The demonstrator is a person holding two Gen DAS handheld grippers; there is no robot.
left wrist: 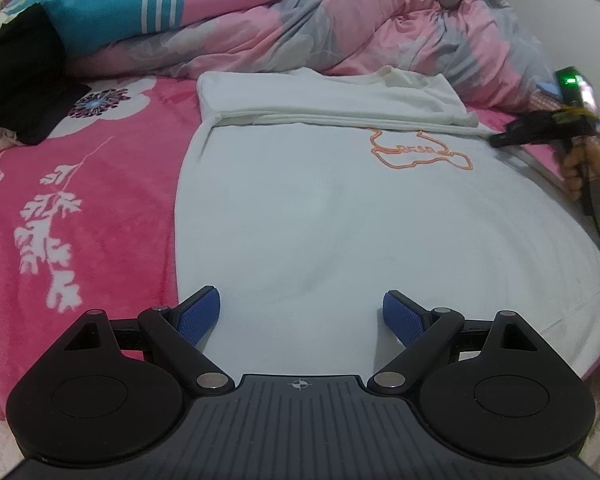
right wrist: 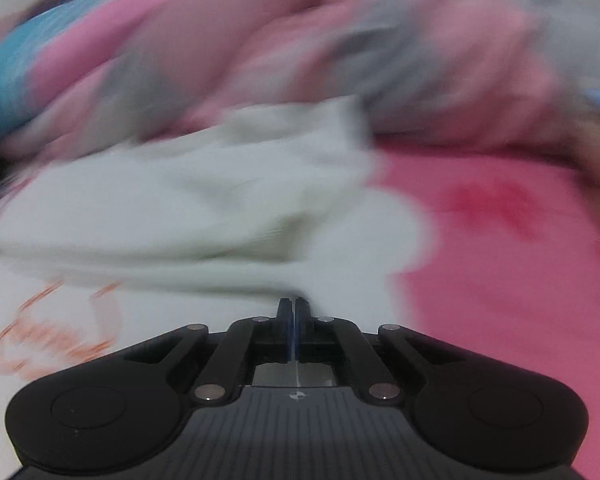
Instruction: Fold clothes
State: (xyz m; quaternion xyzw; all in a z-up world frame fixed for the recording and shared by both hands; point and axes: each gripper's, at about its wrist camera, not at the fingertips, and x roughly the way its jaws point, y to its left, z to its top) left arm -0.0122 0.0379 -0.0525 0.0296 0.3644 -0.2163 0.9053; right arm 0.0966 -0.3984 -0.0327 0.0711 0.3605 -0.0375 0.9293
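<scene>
T-shirt (left wrist: 340, 208) beneath open left gripper (left wrist: 301, 312)

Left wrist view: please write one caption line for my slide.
Open left gripper hovers over a white T-shirt with an orange outline print on a pink floral bedsheet; right gripper at its folded edge.

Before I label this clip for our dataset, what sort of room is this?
Most likely a bedroom: a white T-shirt lies spread on a pink floral blanket covering a bed, with a rumpled pink-and-grey quilt heaped behind.
</scene>
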